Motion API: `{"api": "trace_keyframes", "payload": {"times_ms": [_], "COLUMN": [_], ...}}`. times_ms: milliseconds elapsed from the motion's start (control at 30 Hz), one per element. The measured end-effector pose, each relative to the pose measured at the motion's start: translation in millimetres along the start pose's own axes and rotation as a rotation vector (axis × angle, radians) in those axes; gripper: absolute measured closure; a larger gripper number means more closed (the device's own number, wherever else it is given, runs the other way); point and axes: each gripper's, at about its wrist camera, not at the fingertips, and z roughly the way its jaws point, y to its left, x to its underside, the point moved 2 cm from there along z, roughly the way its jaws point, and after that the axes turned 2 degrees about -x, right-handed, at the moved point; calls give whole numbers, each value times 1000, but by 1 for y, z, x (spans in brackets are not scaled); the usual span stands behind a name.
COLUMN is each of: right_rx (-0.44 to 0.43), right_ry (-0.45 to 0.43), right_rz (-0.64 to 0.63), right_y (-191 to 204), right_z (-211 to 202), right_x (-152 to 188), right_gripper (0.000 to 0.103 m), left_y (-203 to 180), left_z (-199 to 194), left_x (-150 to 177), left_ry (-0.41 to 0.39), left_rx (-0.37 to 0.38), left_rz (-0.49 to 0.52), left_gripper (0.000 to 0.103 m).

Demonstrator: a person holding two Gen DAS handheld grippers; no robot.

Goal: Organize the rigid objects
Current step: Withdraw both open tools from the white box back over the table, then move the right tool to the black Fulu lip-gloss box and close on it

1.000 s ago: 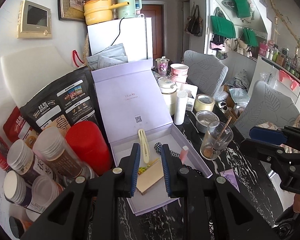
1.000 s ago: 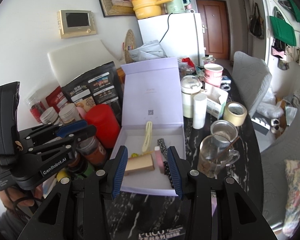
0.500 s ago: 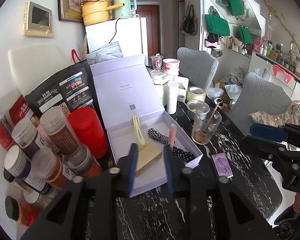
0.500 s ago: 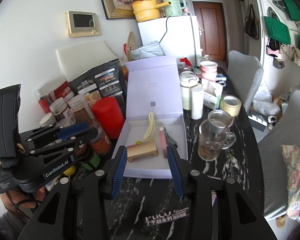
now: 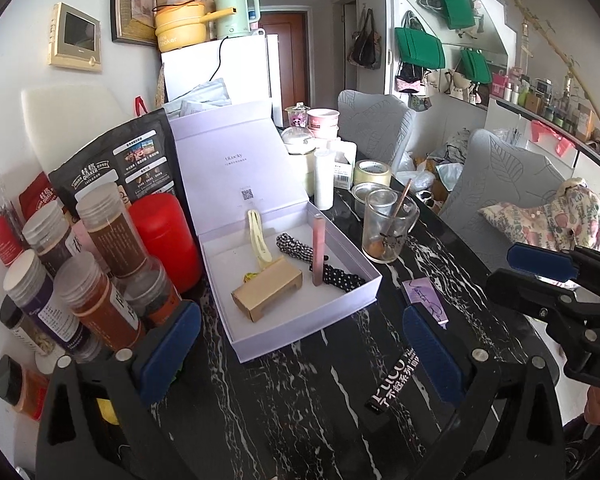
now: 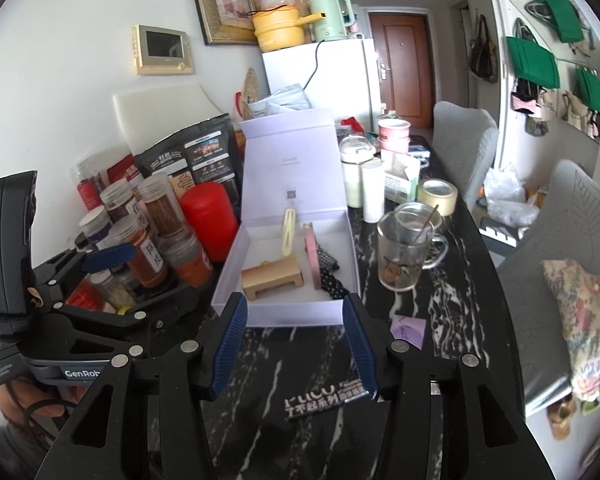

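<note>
The lavender gift box (image 5: 300, 312) sits open on the black marble table (image 5: 308, 396), its lid propped upright at the back so the tray is easy to reach from the front. Inside the box lie a tan wooden block (image 5: 266, 290) near its front, a cream hair clip (image 5: 259, 240) behind the block, a pink stick (image 5: 318, 250) and a black-and-white checked band (image 5: 320, 264) toward its right wall. The left gripper (image 5: 300, 350) hangs in front of the box, jaws spread wide and empty. The right gripper (image 6: 294, 346), also before the box, is likewise parted and holds nothing. Right of the box lies a small purple card (image 5: 424, 296), probably the next item to collect.
</note>
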Motion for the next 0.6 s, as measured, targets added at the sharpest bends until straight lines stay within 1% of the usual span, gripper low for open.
{"api": "trace_keyframes", "payload": {"times_ms": [33,100,233,300,333,433,600], "right_rx": [5,11,43,57,65,88,113], "right_ry": [0,-5,-12,-18,-21,-9,13], "right_rz": [3,5,7,12,17,32,57], "right_y": [0,-2,-6,-9,-11,-19,-29], "right_z": [-2,-5,-10,-12,-14,-14,-13], "right_x": [4,10,20,25,29,40,54], "right_gripper": [53,48,46,41,40,39,39], "left_y": [-1,-6,-13,-19,-22,-31,-44], "left_z": [0,1,4,6,7,12,21], "left_x": [2,7,14,19,22,30,42], "left_ry": [3,14,32,38,38,45,70], "left_rx": [3,10,27,35,36,47,102], "left_rz": [3,12,26,47,56,87,96], "left_gripper": [0,0,0,0,0,0,0]}}
